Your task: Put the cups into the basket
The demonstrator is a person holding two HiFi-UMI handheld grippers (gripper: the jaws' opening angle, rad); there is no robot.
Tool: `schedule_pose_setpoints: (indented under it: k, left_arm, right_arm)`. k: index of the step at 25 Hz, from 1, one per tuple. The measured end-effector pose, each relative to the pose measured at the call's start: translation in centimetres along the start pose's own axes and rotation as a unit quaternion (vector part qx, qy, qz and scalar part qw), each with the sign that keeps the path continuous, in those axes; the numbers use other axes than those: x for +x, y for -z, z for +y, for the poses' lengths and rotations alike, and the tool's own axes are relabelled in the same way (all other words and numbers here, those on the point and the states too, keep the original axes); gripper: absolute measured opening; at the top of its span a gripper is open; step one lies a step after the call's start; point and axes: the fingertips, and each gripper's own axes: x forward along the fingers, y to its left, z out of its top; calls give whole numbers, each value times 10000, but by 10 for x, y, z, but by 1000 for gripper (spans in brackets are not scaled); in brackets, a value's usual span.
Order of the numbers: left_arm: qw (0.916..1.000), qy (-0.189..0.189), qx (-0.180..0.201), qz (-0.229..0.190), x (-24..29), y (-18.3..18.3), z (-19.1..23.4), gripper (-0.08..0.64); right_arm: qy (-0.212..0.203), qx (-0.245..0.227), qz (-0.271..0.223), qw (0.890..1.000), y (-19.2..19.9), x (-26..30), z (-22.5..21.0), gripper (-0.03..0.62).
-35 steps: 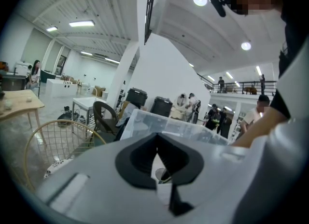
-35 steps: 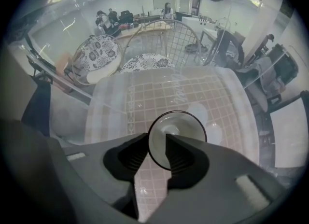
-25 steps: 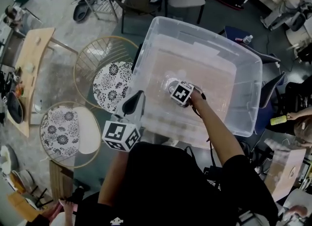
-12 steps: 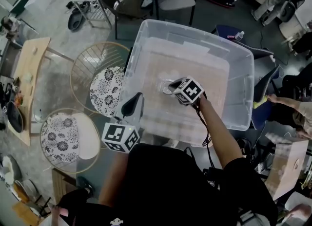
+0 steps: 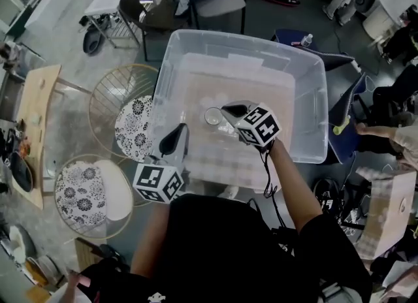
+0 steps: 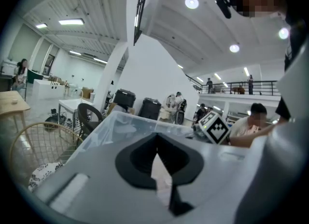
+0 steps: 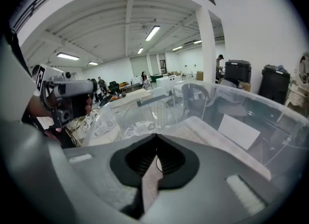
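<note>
While a person leans over it, a big clear plastic basket [image 5: 243,36] fills the middle of the head view. A wire chair [image 5: 135,127] with a patterned cushion stands just beside its left wall, and a second chair [image 5: 85,189] stands nearer the person. The right hand-held gripper [image 5: 227,107] hangs over the basket's floor, jaws clenched together on nothing. The left hand-held gripper [image 5: 182,128] sits outside the basket, close to its left wall, its jaws likewise clenched and empty. A small clear cup [image 5: 213,116] rests on the basket's floor, just beside the right hand-held gripper's tips.
</note>
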Motion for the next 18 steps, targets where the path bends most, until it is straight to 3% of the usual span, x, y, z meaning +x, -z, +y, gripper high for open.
schedule_pose_setpoints:
  k: [8, 18]
  left_arm:
    - [9996, 230, 134, 5, 11, 2, -41, 6]
    - [9995, 267, 189, 3, 0, 18, -86, 6]
  right_arm:
    - [220, 76, -993, 9948, -27, -59, 14, 3]
    - [298, -21, -1670, 9855, -20, -109, 45, 3]
